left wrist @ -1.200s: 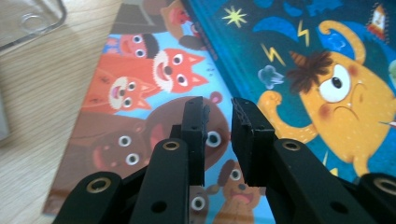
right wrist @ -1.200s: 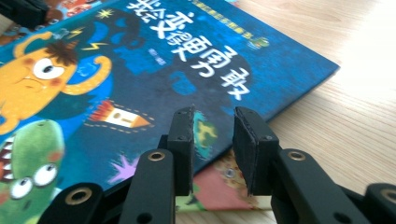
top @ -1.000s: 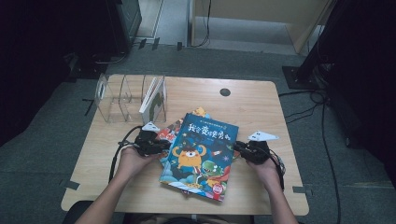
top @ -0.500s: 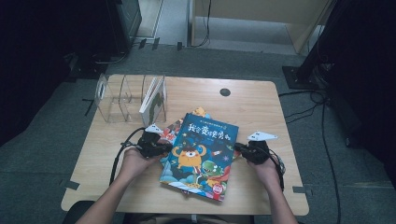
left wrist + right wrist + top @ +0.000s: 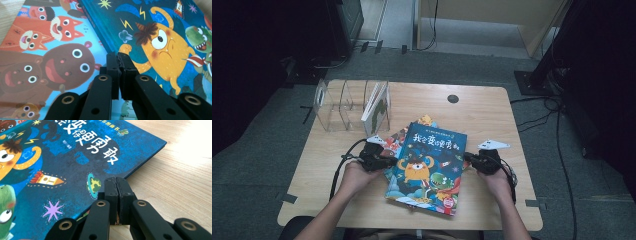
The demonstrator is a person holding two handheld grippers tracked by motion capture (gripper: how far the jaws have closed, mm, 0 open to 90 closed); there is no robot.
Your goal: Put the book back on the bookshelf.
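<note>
A dark blue picture book [image 5: 427, 167] with an orange monster on its cover lies on top of a stack near the table's front. My left gripper [image 5: 393, 161] is shut with nothing between its jaws; its tips [image 5: 117, 56] rest at the blue book's [image 5: 160, 30] left edge, above a book of cartoon animals [image 5: 50, 57]. My right gripper [image 5: 467, 159] has just been closing and is shut and empty too. Its tips [image 5: 116, 180] sit at the blue book's [image 5: 62, 157] right edge, low over the wood.
A clear divided rack [image 5: 343, 106] stands at the table's back left, with one thin book [image 5: 377, 107] upright in its right slot. An orange book corner [image 5: 426, 120] pokes out behind the stack. A round cable hole [image 5: 453, 98] sits in the wooden table [image 5: 492, 115].
</note>
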